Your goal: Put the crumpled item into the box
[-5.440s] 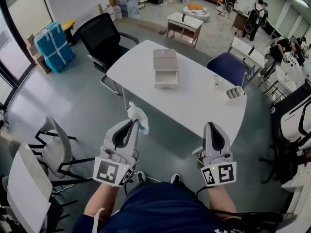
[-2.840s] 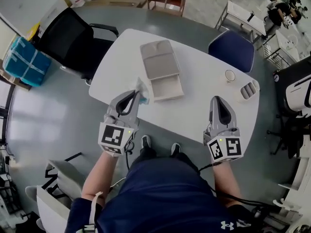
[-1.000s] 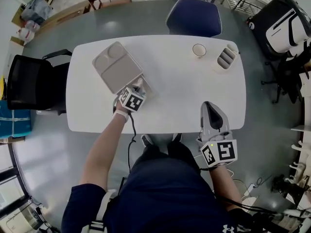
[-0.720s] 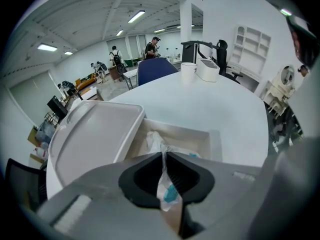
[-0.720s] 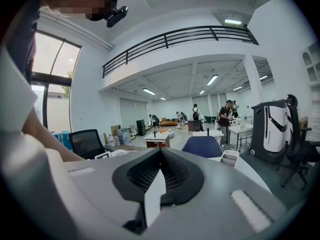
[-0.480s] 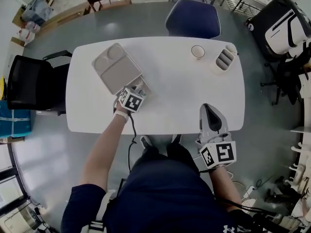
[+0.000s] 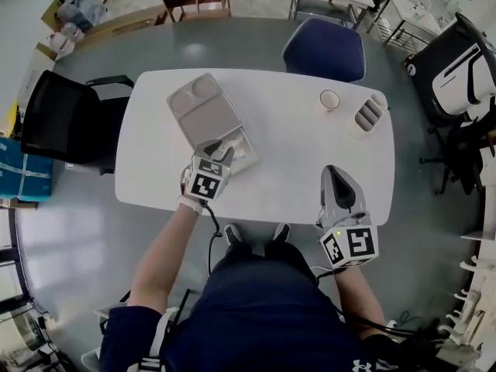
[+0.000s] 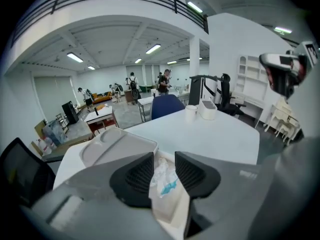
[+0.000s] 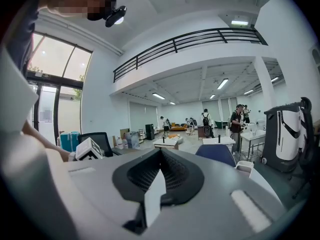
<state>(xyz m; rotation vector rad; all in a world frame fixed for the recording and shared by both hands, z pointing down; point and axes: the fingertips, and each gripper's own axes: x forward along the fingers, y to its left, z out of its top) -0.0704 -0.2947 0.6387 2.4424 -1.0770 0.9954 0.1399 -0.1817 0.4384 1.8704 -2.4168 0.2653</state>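
The crumpled item (image 8: 163,176), white tissue with a blue patch, lies inside the open tray of the beige box (image 8: 172,215). The box's flat lid (image 7: 203,108) is folded back beside the tray on the white table (image 7: 294,146). My left gripper (image 8: 164,170) hovers just over the tray; its jaws are opening, and the item shows in the gap below them without either pad touching it. In the head view the left gripper (image 7: 223,153) reaches over the box's near end. My right gripper (image 7: 334,173) hangs at the table's near edge, shut and empty.
A small white cup (image 7: 329,99) and a white slotted holder (image 7: 366,113) stand at the table's far right corner. A blue chair (image 7: 325,49) is behind the table and a black chair (image 7: 66,122) at its left end. People move about far off in the hall.
The left gripper carried the crumpled item from off the table to the box. Within the last second its jaws parted, the item dropped into the tray, and the gripper drew back slightly.
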